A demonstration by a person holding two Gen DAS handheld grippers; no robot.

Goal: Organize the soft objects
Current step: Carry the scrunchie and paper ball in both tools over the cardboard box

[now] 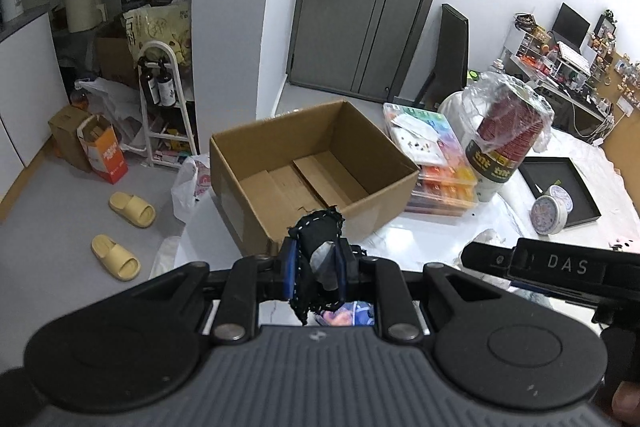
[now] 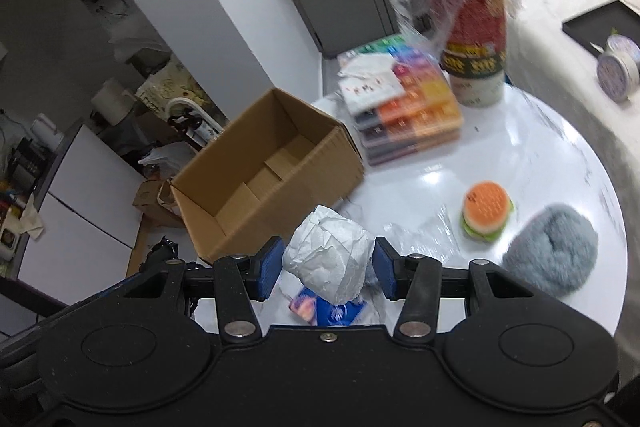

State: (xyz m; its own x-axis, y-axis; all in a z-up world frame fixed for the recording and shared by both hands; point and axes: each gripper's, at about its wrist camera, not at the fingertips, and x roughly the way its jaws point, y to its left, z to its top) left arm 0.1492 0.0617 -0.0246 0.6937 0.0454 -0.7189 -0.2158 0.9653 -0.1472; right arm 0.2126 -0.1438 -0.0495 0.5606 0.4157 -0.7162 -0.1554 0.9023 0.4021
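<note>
An open, empty cardboard box [image 1: 320, 171] stands on the white table [image 1: 432, 239]; it also shows in the right wrist view [image 2: 260, 183]. My left gripper [image 1: 318, 265] is shut on a black cloth piece with white stitching [image 1: 316, 231], held just in front of the box's near wall. My right gripper [image 2: 326, 269] is open around a white crumpled paper-wrapped ball [image 2: 328, 255]; the pads stand slightly apart from its sides. A plush burger [image 2: 486, 213] and a grey fluffy item [image 2: 552, 255] lie on the table to the right. A blue packet [image 2: 332, 311] lies under the ball.
A stack of colourful plastic cases [image 1: 436, 163] and a wrapped stack of red paper cups [image 1: 504, 135] stand right of the box. A black tray [image 1: 560, 187] with a round tin [image 1: 550, 213] lies further right. Yellow slippers [image 1: 120, 227] are on the floor to the left.
</note>
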